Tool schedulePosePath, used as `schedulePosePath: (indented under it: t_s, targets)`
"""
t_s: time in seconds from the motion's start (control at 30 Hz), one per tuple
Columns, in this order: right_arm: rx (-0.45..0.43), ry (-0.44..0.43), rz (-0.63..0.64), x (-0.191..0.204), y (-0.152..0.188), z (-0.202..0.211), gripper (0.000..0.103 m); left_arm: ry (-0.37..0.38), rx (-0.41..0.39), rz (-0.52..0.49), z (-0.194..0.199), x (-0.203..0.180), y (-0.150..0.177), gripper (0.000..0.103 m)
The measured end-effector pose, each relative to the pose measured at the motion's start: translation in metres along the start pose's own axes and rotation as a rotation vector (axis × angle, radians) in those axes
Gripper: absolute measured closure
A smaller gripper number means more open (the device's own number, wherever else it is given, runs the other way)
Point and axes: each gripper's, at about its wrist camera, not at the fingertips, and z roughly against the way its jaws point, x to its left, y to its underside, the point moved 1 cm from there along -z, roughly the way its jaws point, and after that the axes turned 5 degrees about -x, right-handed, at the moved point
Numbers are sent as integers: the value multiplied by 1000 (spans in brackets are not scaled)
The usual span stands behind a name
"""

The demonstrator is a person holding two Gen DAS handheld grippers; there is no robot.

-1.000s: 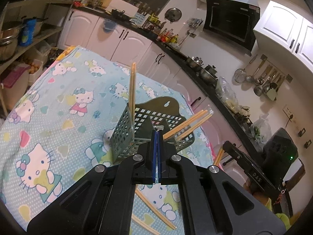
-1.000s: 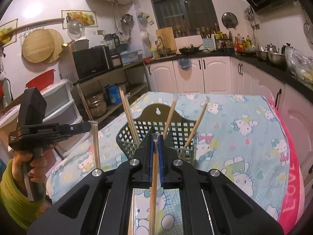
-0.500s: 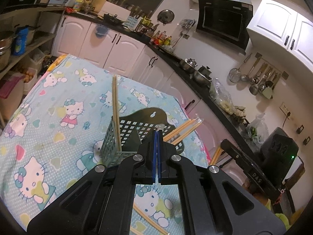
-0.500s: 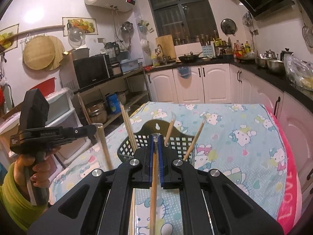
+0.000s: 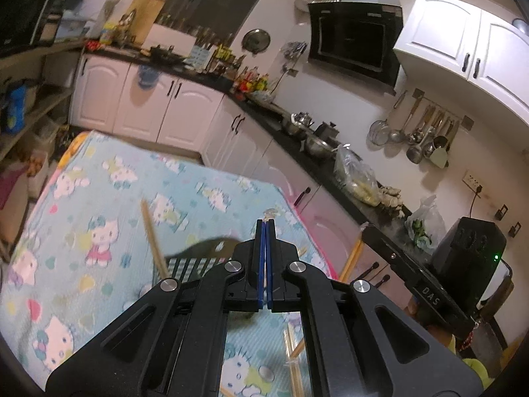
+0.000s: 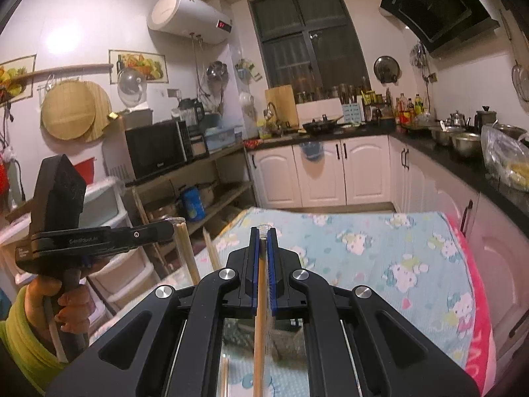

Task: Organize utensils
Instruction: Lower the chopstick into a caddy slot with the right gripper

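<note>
My right gripper [image 6: 263,231] is shut on a wooden chopstick [image 6: 259,314] that runs down between its blue pads. It also shows from the side in the left wrist view [image 5: 367,231], with the chopstick [image 5: 350,258] hanging from it. My left gripper [image 5: 264,223] is shut; in the right wrist view [image 6: 172,231] it grips a chopstick [image 6: 186,254] that hangs below it. The dark green slotted utensil basket [image 5: 198,258] stands on the table just beyond my left fingers, with a chopstick [image 5: 152,235] leaning in it.
The table has a light blue Hello Kitty cloth [image 5: 109,198] with a pink edge [image 6: 476,297]. Loose chopsticks [image 5: 292,357] lie on the cloth under my left gripper. White cabinets and a cluttered black counter [image 5: 297,132] run behind. A shelf with a microwave [image 6: 155,149] stands at left.
Both grippers have risen and tilted up, each with its chopstick. The basket has dropped low in the left view and out of sight in the right view.
</note>
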Motion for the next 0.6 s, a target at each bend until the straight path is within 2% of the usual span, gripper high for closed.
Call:
schedulePosePath:
  t_s: [0.4,0.6]
  targets:
    - [-94,43,11,-10,-47,-21,98,11,-57,-23,-17,-12,-36,103]
    - [-148,78,66,-8,-62,-30,98,3,-85,-23,-27,-10,-43,103]
